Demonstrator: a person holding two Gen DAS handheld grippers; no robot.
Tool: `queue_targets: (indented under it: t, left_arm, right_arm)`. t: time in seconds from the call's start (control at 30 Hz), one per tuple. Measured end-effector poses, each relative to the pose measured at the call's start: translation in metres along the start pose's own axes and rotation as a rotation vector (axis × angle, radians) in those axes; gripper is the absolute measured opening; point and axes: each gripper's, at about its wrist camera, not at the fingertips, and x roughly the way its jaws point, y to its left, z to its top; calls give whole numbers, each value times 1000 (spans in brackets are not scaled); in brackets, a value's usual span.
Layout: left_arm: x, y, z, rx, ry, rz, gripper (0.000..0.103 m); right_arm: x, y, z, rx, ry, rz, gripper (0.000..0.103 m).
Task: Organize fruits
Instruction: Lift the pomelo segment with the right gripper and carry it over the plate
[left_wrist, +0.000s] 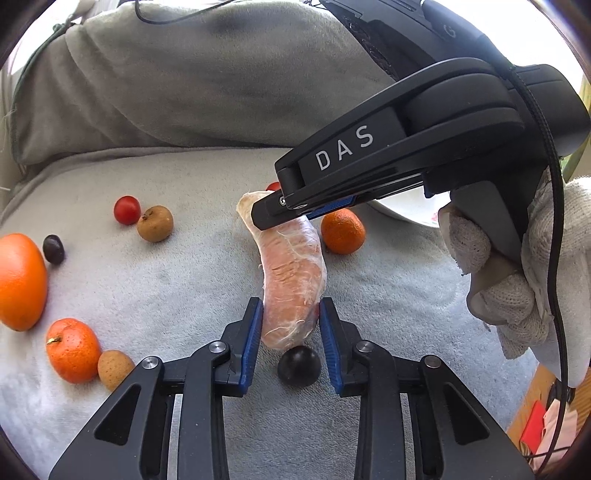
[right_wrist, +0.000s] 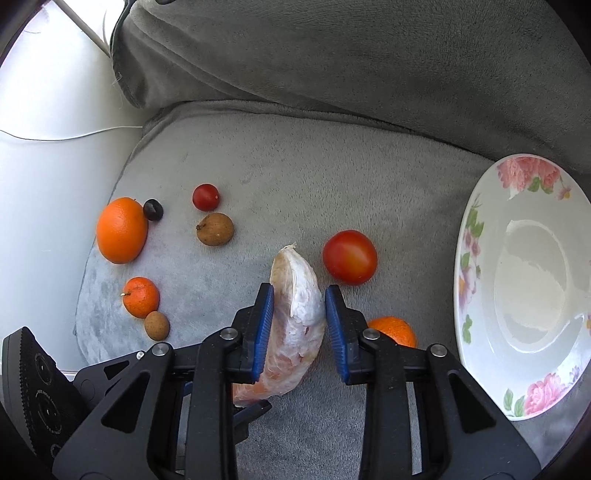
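While the left wrist view takes in the right gripper from the side, with a white-gloved hand wrapped round its handle, only the right wrist view shows the flowered plate whole, lying empty at the right edge of the grey cushion. The left view alone shows a dark plum just beneath the near end of the peeled pomelo segment. The right view alone shows the large red tomato clearly, just beside the segment's pointed tip.

The segment lies along the middle of the cushion, and both grippers are on it at once. The left gripper has its blue pads narrowed against the segment's near, thicker end, one pad on each side. The right gripper clamps the other end the same way, jaws drawn in close on the pale membrane.

Counting across both views: one pomelo segment, one large orange, three small mandarins, two brown longan-like fruits, one small cherry tomato, one large tomato, two dark plums, and one plate.
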Motion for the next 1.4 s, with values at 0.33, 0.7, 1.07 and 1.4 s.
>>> queue_targets:
  t: [0.33, 0.7, 1.07, 1.4]
  left_arm:
    - [-9, -12, -3, 37, -41, -15, 29]
    - [-6, -39, 10, 103, -54, -48, 29]
    - [11, -44, 30, 132, -35, -62, 29]
    - [38, -65, 30, 142, -15, -58, 29]
  right_arm:
    - [-36, -15, -3, -1, -68, -7, 29]
    - [-70, -56, -2, 52, -126, -31, 29]
    - [-77, -103, 13, 111, -148, -42, 29]
    - [-73, -132, 30, 139, -152, -53, 29]
